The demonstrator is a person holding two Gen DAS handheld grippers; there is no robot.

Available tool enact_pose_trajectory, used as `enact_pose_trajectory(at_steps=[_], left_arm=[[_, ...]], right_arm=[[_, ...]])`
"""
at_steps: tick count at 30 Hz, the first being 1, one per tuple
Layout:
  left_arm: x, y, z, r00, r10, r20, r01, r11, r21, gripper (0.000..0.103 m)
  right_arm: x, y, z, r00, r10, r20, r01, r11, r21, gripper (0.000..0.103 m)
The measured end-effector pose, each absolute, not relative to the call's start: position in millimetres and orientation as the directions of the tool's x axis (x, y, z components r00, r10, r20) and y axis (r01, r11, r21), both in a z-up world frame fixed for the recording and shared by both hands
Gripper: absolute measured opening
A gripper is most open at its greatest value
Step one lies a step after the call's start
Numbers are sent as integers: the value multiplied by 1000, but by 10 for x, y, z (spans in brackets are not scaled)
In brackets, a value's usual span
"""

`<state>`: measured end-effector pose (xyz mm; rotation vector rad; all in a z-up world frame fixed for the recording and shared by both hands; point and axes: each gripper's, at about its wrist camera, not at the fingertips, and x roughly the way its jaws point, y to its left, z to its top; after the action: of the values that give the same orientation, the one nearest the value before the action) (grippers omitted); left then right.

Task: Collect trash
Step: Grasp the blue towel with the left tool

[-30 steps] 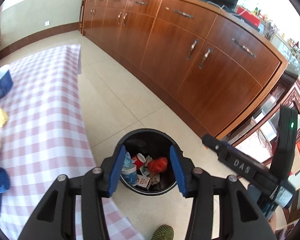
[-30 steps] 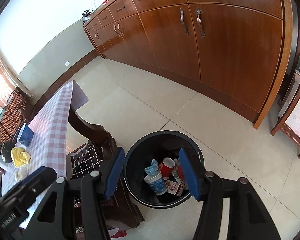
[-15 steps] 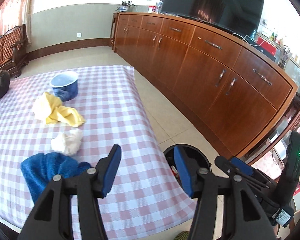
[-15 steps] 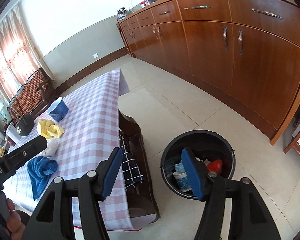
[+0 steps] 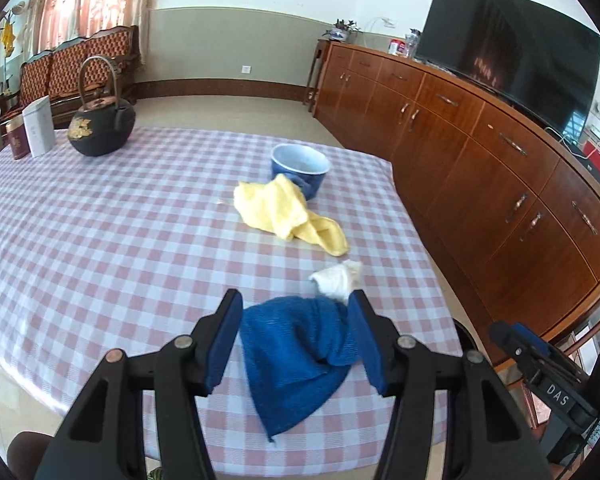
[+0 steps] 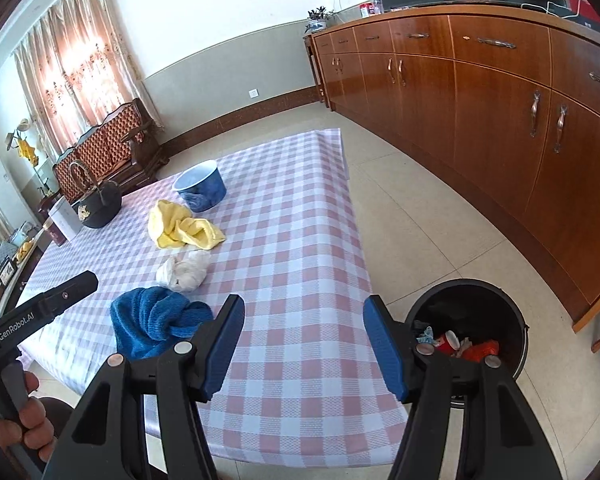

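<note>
Checked cloth covers the desk; crumpled white tissue (image 5: 336, 280) lies near its right edge, between yellow cloth (image 5: 288, 212) and blue towel (image 5: 300, 356). Both claws, left (image 5: 296, 340) and right (image 6: 304, 344), are held half-wide, empty. The tissue alone should be pinched, the towel spared, then carried to the bin (image 6: 512, 304)

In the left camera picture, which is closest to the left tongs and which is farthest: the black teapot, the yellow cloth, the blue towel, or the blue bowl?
From the left tongs:
1. Blue towel, right between the fingers' view.
2. Yellow cloth, mid-table.
3. Blue bowl, just behind the cloth.
4. Black teapot, far left corner.
</note>
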<state>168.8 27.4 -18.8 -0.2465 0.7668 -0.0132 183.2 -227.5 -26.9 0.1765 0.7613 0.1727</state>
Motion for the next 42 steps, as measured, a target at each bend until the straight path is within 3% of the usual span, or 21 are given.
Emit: enact_pose_trajectory(at_steps=[13,32,42], left_arm=[[1718,489,-229,726,-66,-684,-112,971,-212,56],[1728,62,-504,672,-156,-723,-16,974,-225,56],[1812,-230,-632,661,-130,-739,-3,985,-175,68]], right_arm=[[1982,-1835,-281,687,300,-662,-193,953,232,64],[2130,-1828,-483,661,306,-685,-172,951,258,64],[2160,-1988,-497,666,286,-689,-137,955,264,64]])
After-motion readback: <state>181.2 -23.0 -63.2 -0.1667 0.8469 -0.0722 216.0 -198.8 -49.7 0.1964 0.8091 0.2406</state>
